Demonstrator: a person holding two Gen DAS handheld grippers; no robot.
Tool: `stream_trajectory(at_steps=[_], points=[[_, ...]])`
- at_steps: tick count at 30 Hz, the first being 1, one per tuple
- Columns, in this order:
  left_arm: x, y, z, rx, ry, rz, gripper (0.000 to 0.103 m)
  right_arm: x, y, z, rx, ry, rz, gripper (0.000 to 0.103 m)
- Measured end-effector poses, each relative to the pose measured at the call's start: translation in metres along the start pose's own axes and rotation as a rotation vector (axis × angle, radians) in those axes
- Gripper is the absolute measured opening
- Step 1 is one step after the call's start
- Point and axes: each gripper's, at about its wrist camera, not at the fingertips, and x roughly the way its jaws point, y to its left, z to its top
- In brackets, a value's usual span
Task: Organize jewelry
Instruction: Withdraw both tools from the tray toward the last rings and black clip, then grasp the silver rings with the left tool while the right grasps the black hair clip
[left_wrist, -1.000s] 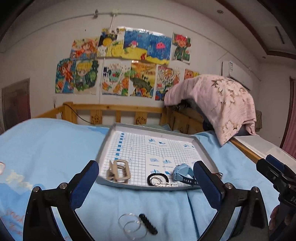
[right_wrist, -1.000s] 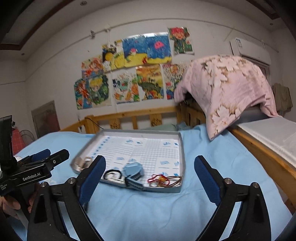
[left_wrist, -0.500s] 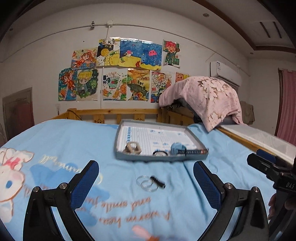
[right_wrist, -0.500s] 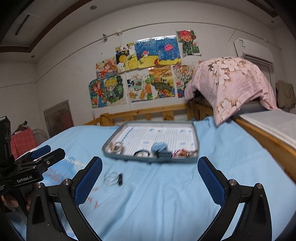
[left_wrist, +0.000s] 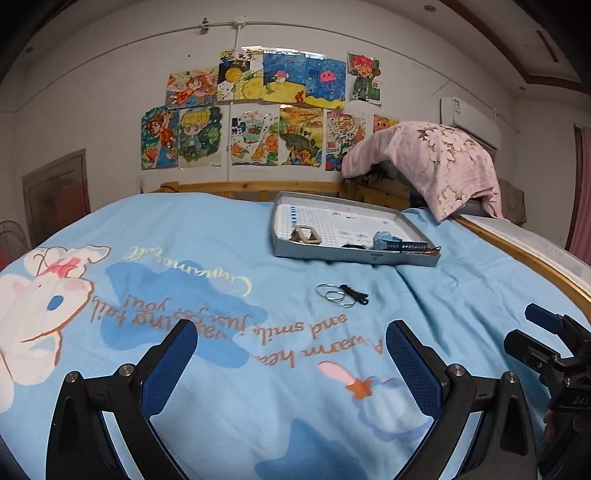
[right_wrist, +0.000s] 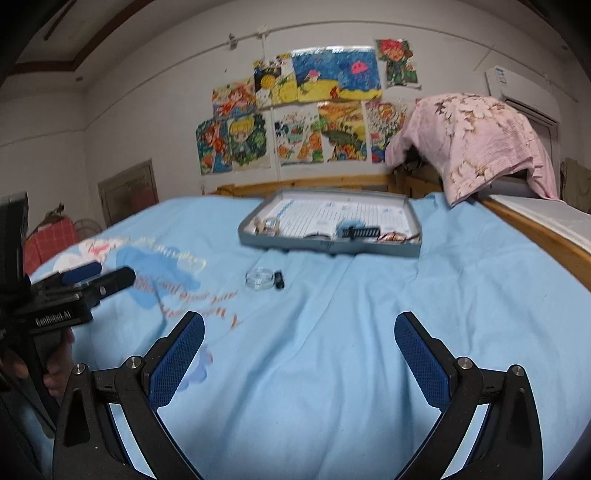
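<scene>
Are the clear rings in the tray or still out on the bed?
Out: clear rings lie on the blue sheet, short of the tray.

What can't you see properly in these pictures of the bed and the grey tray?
- Red and gold tangle in the shallow grey metal tray: right wrist view blurred, too small to tell what it is; left wrist view, the tray's near wall hides most of it.
- Clear thin rings beside the small black piece on the blue sheet: count unclear, they overlap.
- Hand on the left gripper: cut off at the right wrist view's left edge.
</scene>
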Motion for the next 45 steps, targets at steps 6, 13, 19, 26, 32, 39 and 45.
stream_trajectory(at_steps=[6,13,19,26,32,39,45], points=[[0.003,0.007,-0.003,-0.014,0.008,0.009,0.103,0.006,-0.001,0.004,0.029,-0.009,-0.003,0.101],[0.009,0.010,0.004,-0.019,-0.004,0.010,0.103,0.012,0.003,0.013,0.030,-0.039,-0.011,0.101],[0.023,0.012,0.014,-0.008,-0.015,0.043,0.103,0.023,0.000,0.031,0.026,-0.080,-0.031,0.101],[0.057,0.023,0.030,-0.029,-0.002,0.104,0.103,0.047,-0.003,0.062,0.015,-0.134,-0.047,0.101],[0.096,0.028,0.050,-0.030,0.022,0.080,0.103,0.069,-0.002,0.086,-0.020,-0.176,-0.057,0.101],[0.143,0.021,0.055,-0.023,0.060,0.020,0.103,0.104,-0.009,0.097,-0.028,-0.186,-0.066,0.101],[0.177,0.015,0.054,-0.004,0.145,-0.042,0.103,0.134,-0.020,0.097,-0.005,-0.127,-0.046,0.101]])
